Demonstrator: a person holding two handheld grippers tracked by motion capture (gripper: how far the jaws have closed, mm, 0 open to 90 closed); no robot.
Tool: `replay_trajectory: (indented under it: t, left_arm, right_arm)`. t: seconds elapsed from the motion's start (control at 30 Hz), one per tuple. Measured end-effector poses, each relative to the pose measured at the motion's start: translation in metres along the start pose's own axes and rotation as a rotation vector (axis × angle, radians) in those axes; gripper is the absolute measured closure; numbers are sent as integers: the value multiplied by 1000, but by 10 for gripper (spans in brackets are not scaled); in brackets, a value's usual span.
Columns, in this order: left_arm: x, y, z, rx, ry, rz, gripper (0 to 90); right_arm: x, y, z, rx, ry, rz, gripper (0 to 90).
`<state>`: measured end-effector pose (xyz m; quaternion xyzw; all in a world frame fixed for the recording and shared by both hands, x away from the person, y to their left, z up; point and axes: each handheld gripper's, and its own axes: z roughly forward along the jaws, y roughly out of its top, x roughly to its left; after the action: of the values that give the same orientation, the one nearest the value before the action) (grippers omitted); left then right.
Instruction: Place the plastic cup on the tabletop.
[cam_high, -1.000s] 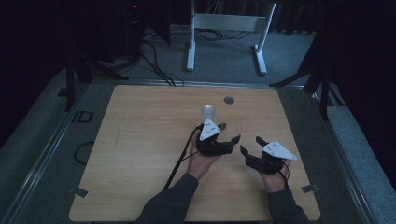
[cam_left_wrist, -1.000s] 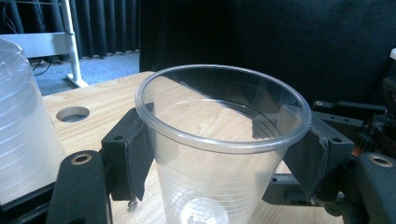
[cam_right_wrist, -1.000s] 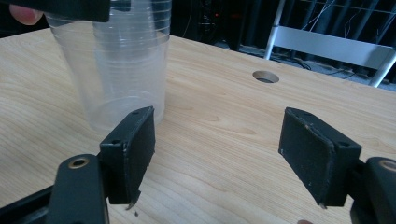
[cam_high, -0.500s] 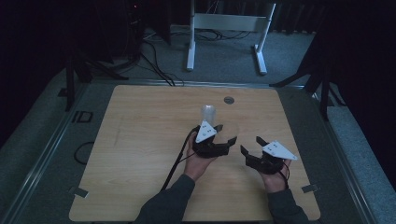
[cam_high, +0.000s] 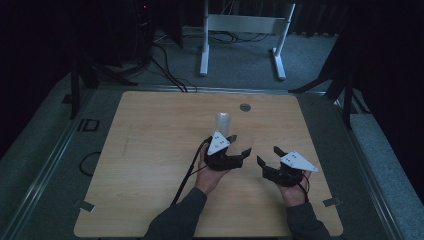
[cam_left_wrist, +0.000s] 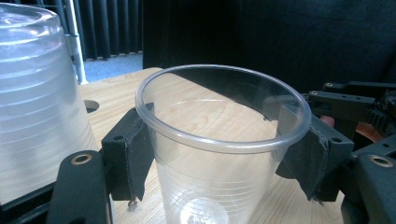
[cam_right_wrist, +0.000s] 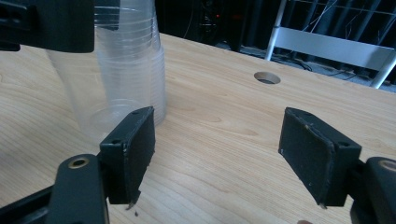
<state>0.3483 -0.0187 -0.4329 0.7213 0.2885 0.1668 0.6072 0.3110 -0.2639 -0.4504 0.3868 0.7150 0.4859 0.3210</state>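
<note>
Clear plastic is what the left claw (cam_left_wrist: 224, 154) grips: a single see-through cup (cam_left_wrist: 219, 154) stands upright between its two black pads, which press on the cup's wall just under the rim from either side. Just beside it, in the left gripper view, rises a stack of clear cups (cam_left_wrist: 37, 102), turned mouth down on the pale wooden bench (cam_high: 150, 150). In the high view the left claw (cam_high: 239, 154) sits near the middle of the bench, with the stack (cam_high: 223, 122) standing just beyond it and the held cup (cam_high: 244, 144) faint at its tip. The right claw (cam_high: 266, 156) rests nearby, apart from the left one, with its jaws standing wide and nothing between them; the right gripper view shows bare bench wood between the two pads (cam_right_wrist: 135, 140) and the stack (cam_right_wrist: 126, 60) off to the upper left. A round hole (cam_high: 245, 107) lies in the bench farther back, past the stack
</note>
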Motion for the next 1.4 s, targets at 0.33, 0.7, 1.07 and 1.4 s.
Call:
replay_trajectory:
  t: [0.33, 0.7, 1.07, 1.4]
  left_arm:
    - [2, -9, 0, 5, 10, 7, 296]
    - [5, -18, 0, 10, 25, 7, 296]
    - [8, -25, 0, 19, 31, 11, 295]
    - [11, -31, 0, 27, 35, 10, 294]
  right_arm:
    - [0, 0, 0, -1, 3, -1, 271]
    - [0, -1, 0, 0, 2, 0, 270]
    - [0, 0, 0, -1, 2, -3, 270]
    - [0, 0, -1, 0, 3, -4, 270]
